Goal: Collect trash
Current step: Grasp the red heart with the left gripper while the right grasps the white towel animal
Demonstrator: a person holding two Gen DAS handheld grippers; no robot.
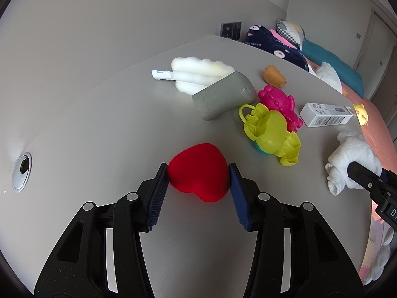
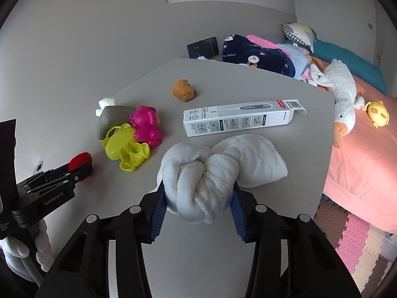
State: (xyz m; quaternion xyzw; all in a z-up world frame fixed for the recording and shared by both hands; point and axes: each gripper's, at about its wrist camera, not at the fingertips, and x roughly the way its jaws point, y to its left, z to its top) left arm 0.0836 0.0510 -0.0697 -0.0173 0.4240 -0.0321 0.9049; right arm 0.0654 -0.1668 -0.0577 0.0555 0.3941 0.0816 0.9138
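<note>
Now both claws loaded: left gripper [image 1: 198, 181] pinching red heart [image 1: 198, 171], right gripper [image 2: 198, 198] squeezing knotted towel [image 2: 198, 173]. Lift straight, keep squeeze firm, avoid nearby toys [image 1: 270, 129].

The black arm of the left gripper [image 2: 74, 173] carries white lettering "GenRobot.AI". The long white cardboard box [image 2: 243, 118], lying beside the knotted white towel [image 2: 211, 173], shows a thermometer display reading "38.8" and a QR code at its flap end. The navy fleece blanket [image 2: 255, 54] behind that box reads "ky rabbit".
</note>
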